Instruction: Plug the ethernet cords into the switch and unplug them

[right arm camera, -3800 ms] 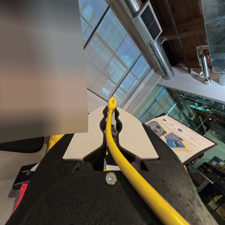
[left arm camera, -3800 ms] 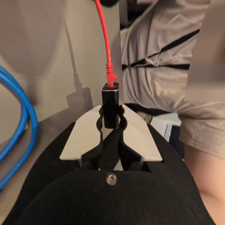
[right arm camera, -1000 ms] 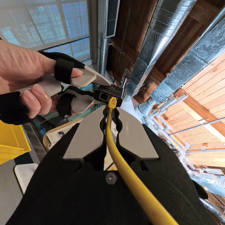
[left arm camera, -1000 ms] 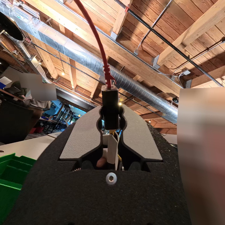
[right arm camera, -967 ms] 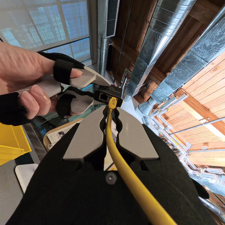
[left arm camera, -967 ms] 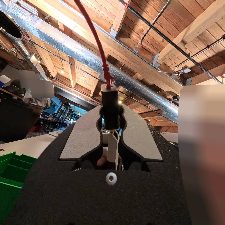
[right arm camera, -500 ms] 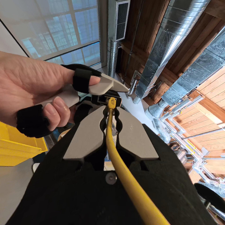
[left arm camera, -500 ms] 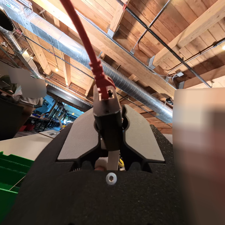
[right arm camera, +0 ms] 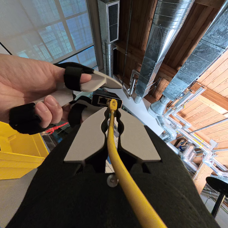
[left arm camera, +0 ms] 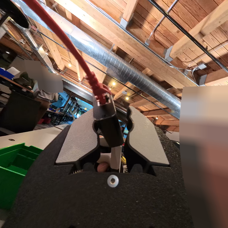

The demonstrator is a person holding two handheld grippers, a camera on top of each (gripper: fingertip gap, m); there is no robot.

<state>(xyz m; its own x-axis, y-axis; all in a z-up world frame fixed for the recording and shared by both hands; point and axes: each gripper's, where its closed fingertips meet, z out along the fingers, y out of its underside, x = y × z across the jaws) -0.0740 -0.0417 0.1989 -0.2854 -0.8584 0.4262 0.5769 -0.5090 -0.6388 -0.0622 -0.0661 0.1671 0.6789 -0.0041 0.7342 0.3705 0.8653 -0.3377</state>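
A small black switch (left arm camera: 108,123) stands tilted between the jaws of my left gripper (left arm camera: 111,111). The jaws are open: the switch leans on the left finger and a gap shows at the right one. A red ethernet cord (left arm camera: 69,44) is plugged into its upper end. My right gripper (right arm camera: 112,111) is shut on a yellow ethernet cord (right arm camera: 113,141). Its yellow plug (right arm camera: 112,103) sits at the right-hand port of the switch (right arm camera: 98,99). The left gripper's white fingers (right arm camera: 98,81) stand spread above and below the switch there.
Both views point up at wooden beams and metal ducts. A green bin (left arm camera: 14,160) and a white tabletop (left arm camera: 30,137) lie to the left. A yellow bin (right arm camera: 18,154) sits at the lower left, with a loose red plug (right arm camera: 49,130) hanging near it. A black stool (right arm camera: 219,187) stands at the right.
My left gripper's jaws have opened and the switch has tipped to the left between them. My right gripper has brought the yellow plug up against the switch's port.
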